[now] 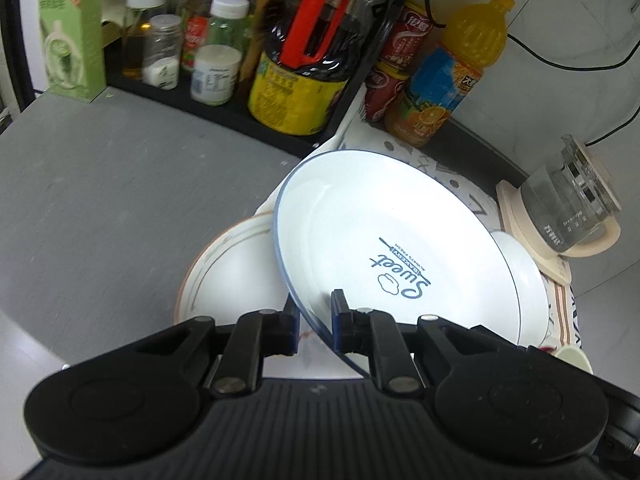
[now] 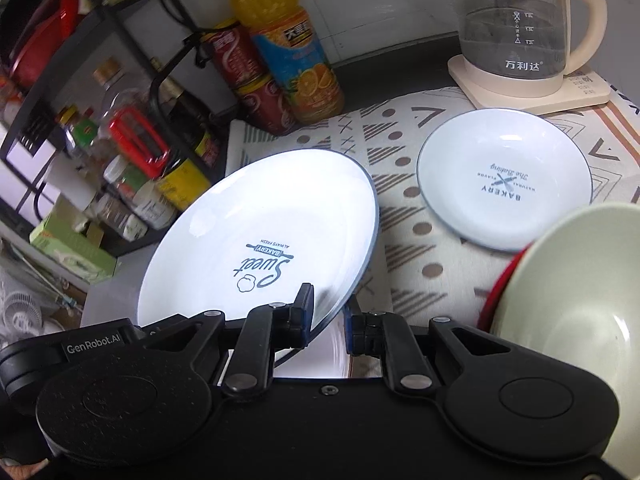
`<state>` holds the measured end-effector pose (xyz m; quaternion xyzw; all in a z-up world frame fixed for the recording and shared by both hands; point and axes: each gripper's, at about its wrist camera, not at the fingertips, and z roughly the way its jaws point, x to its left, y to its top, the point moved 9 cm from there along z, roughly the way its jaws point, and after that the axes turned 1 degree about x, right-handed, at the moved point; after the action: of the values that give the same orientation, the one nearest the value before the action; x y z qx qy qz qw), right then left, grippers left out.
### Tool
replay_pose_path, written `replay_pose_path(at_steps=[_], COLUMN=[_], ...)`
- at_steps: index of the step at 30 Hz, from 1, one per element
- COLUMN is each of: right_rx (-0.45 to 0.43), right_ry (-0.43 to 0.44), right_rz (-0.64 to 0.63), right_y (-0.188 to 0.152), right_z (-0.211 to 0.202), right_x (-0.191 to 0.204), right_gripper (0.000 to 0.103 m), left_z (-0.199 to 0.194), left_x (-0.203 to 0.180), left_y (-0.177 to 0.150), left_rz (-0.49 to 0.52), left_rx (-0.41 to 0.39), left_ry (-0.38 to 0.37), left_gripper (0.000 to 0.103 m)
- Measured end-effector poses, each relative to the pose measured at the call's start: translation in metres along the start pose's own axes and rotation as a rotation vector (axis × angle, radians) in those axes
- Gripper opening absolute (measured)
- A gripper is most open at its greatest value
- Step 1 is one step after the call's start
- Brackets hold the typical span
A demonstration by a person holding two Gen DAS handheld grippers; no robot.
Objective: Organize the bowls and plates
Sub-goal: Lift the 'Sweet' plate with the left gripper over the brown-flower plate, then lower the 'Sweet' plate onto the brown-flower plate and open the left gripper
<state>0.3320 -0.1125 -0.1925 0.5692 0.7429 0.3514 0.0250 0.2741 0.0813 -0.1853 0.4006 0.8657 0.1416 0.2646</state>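
Left gripper point(image 1: 315, 322): jaws nearly together, clamped on the near rim of the Sweet plate point(image 1: 384, 240); one blue-edged pad above the rim, one below. Right gripper point(image 2: 329, 320): likewise pinched tight on the same plate's near rim, seen again in the right wrist view point(image 2: 260, 236). Plate held by both, tilted, lifted clear of the surface beneath.

Sweet plate: round, glossy white ceramic, thin blue line at the rim, shallow well, blue script and rolling-pin print at centre.

Below and left of it in the left wrist view: brown-rimmed plate point(image 1: 224, 276), white, glazed, flat on the grey counter point(image 1: 100, 184); counter matte, faintly streaked.

Right of the held plate: small Bakery dish point(image 2: 504, 180), white with blue rim, round, lying flat on the patterned mat point(image 2: 408, 216). Mat cream, woven look, brown dots, stripes and triangles. Near right: pale green bowl point(image 2: 572, 308), smooth inside, with a red edge point(image 2: 496, 288) showing beside its left rim; whether that belongs to the bowl cannot be told.

Far right: glass kettle point(image 2: 516, 28), clear body, cream handle and base, on the mat's far corner. Far centre: orange juice bottle point(image 2: 288, 48), yellow cap, plastic; two red cans point(image 2: 248, 76) stacked beside it. Far left: black metal rack point(image 1: 248, 116) with jars, a dark oil jug with red handle point(image 1: 312, 24), and a green carton point(image 1: 72, 36) at its left end.
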Motion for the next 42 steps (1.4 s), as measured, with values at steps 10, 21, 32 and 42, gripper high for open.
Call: replay_pose_path(at_steps=[10,21,32,42], right_rx=[0.024,0.044,0.066,0.09], right_ry=[-0.008,-0.03,-0.054,-0.049], right_rz=[-0.031,-0.054,-0.075,-0.072], right_y=[-0.036,-0.055,-0.055,-0.055], right_z=[-0.013,-0.015,-0.007,0.003], right_x=[-0.001,0.003,0.0,0.0], right_gripper=[0.015,0.015,0.015,0.015], left_z=[-0.016,-0.02,-0.009,0.0], left_x=[0.022,0.034,0.036,0.04], left_y=[-0.036,-0.055,-0.06,-0.056], left_rz=[-0.029,-0.048,-0.072,-0.086], left_rx=[0.026,0.053,0.092,0.134], left_ry=[0.016,0.026,0.037,0.053], left_gripper=[0.014,0.014,0.015,0.016])
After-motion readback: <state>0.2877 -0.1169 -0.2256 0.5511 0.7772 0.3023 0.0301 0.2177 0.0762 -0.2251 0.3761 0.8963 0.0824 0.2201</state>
